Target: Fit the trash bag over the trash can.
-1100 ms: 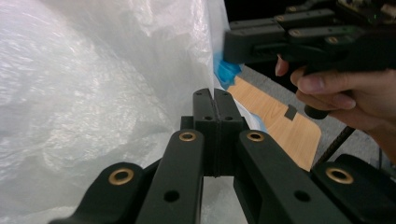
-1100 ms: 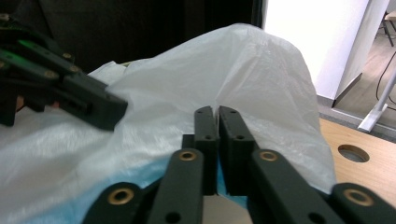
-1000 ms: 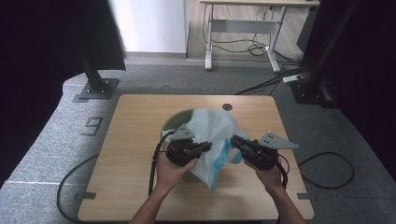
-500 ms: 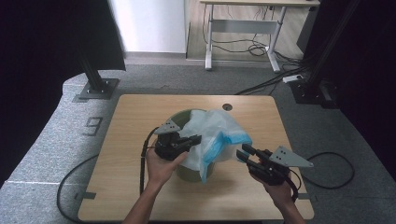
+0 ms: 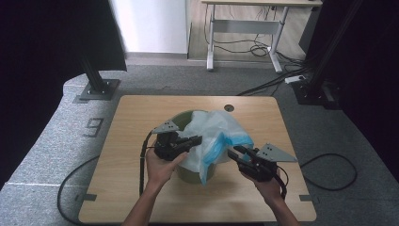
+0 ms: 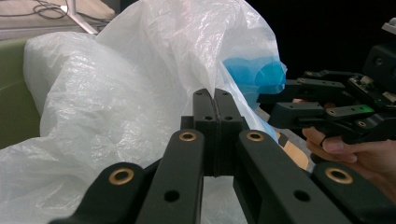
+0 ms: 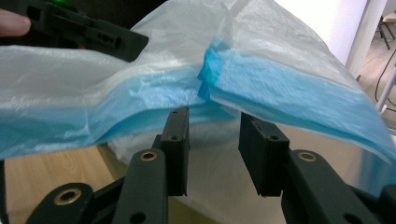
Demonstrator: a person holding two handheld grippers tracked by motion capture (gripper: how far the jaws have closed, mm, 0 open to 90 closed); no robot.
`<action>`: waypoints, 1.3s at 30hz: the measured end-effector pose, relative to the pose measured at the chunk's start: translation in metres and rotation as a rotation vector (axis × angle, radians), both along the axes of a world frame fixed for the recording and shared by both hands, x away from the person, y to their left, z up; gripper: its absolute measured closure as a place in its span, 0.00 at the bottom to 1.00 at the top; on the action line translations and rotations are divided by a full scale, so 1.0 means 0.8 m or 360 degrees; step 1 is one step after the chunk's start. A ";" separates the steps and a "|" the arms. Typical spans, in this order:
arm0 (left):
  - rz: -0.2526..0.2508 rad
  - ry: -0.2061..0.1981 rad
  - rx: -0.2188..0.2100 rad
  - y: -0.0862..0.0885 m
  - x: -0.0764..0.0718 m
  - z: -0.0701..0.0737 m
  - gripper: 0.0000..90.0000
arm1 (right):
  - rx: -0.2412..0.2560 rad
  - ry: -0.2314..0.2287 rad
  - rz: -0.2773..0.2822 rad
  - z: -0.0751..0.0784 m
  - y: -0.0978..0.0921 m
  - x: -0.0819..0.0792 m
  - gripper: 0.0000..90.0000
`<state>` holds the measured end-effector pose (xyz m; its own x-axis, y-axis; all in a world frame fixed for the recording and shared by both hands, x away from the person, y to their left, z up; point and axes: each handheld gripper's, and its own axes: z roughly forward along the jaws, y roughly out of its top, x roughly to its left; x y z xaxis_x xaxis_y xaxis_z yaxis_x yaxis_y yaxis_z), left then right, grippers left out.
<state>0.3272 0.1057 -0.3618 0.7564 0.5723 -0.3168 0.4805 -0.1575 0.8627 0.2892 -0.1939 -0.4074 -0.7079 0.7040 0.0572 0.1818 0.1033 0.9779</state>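
Note:
A white plastic bag [image 5: 211, 127] with a blue band along its mouth is draped over an olive-green bin [image 5: 187, 173] at the middle of the wooden table [image 5: 131, 117]. My left gripper [image 5: 196, 140] is shut on a fold of the bag at the bin's left side; in the left gripper view the jaws [image 6: 215, 100] meet on the film. My right gripper [image 5: 234, 152] stands open at the bag's right edge. Its jaws [image 7: 215, 122] sit just under the blue band [image 7: 289, 88], not closed on it.
The bin's green wall [image 6: 11, 93] lies to the left of the bag. A small round hole [image 5: 229, 108] sits near the table's far edge. Black stands [image 5: 96, 87] and floor cables [image 5: 324, 165] flank the table, with a desk frame [image 5: 244, 33] behind.
Both grippers held the bag in front of the bin a second ago. The left one carried it up and back over the bin. The right one let go, dropped away right, then edged back.

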 end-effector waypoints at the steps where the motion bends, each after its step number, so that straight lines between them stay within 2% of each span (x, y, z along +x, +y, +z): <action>1: -0.0001 0.0002 0.0000 0.000 0.000 0.000 1.00 | 0.0002 -0.0004 -0.0003 0.001 0.003 0.002 0.69; 7: 0.0000 0.0006 0.0005 0.003 -0.001 0.000 1.00 | -0.0003 -0.0037 -0.0060 0.005 0.011 0.009 0.73; 15: -0.0006 0.0012 0.0008 0.002 0.001 -0.001 1.00 | 0.0015 -0.0060 -0.0068 0.008 0.014 0.011 0.98; 18: 0.0017 0.0008 0.0001 0.004 0.002 0.000 1.00 | 0.0006 -0.0075 -0.0068 0.010 0.014 0.011 0.99; 24: 0.0065 -0.0007 -0.0037 0.015 0.005 0.005 1.00 | -0.0065 -0.0083 -0.0057 0.009 0.012 0.008 0.99; 29: 0.0121 -0.0037 -0.0075 0.026 0.006 0.007 1.00 | -0.0075 -0.0068 -0.0079 0.005 0.002 0.008 0.99; 39: 0.0222 -0.0050 -0.0148 0.053 0.009 0.008 1.00 | -0.0081 -0.0050 -0.0092 0.001 -0.014 0.003 0.99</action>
